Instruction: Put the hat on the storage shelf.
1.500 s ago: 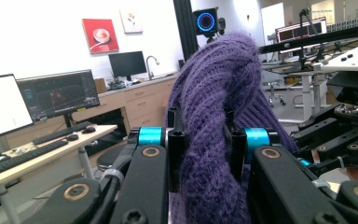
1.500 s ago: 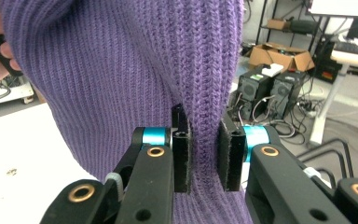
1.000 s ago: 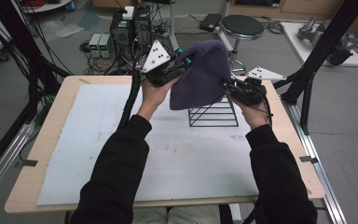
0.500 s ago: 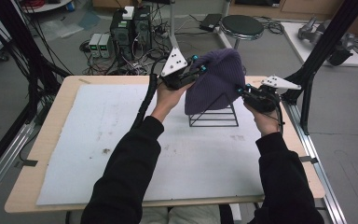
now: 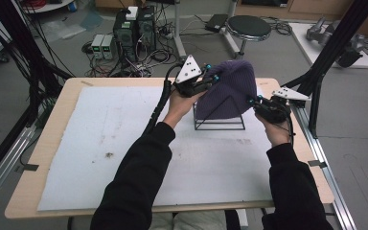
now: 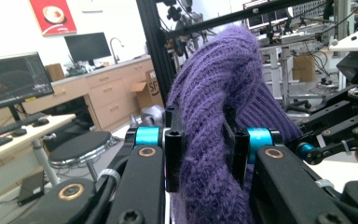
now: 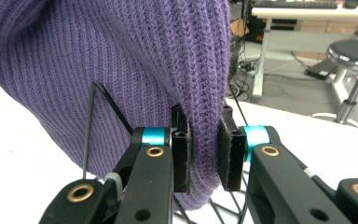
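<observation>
A purple knitted hat (image 5: 230,93) hangs between my two grippers over a black wire frame (image 5: 219,117) on the white mat. My left gripper (image 5: 212,81) is shut on the hat's rim at its far left side; its pads pinch the thick purple knit (image 6: 205,140). My right gripper (image 5: 255,103) is shut on the rim at the hat's right side, where the ribbed knit (image 7: 204,140) is squeezed between the pads. A black wire of the frame (image 7: 93,121) shows just under the hat.
The white mat (image 5: 124,143) covers the wooden table (image 5: 43,158). A round stool (image 5: 248,26) and computer boxes (image 5: 134,26) stand on the floor beyond the table's far edge. Black frame posts (image 5: 323,62) rise at the right.
Both hands have carried the hat away from the person and downward, so it now sits lower over the wire frame. Both grips on the rim have held.
</observation>
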Demonstrator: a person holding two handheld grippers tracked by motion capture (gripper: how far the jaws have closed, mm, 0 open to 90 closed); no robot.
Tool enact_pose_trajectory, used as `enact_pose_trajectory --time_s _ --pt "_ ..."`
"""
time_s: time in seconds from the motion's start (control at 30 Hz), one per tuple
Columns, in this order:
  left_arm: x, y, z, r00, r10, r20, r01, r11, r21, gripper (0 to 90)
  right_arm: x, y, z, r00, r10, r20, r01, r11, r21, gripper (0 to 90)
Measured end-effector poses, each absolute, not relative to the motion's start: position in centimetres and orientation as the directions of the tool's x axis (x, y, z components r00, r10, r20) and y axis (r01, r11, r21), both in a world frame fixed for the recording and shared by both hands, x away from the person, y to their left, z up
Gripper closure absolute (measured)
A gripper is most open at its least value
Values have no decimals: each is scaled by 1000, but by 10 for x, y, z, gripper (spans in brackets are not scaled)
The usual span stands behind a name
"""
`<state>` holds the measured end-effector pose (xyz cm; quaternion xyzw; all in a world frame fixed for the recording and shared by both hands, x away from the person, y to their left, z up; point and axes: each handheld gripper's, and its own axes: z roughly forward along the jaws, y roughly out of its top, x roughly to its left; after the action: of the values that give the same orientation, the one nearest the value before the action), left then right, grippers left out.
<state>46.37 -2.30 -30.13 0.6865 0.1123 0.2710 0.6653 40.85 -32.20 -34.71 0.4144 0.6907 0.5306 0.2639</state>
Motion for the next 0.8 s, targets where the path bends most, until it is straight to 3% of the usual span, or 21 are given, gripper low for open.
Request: enact_pose_trajectory --time_s 0.8 --pt "461 -30 -323 852 498 163 -134 -94 986 733 408 -323 -375 -493 861 125 397 95 913 779"
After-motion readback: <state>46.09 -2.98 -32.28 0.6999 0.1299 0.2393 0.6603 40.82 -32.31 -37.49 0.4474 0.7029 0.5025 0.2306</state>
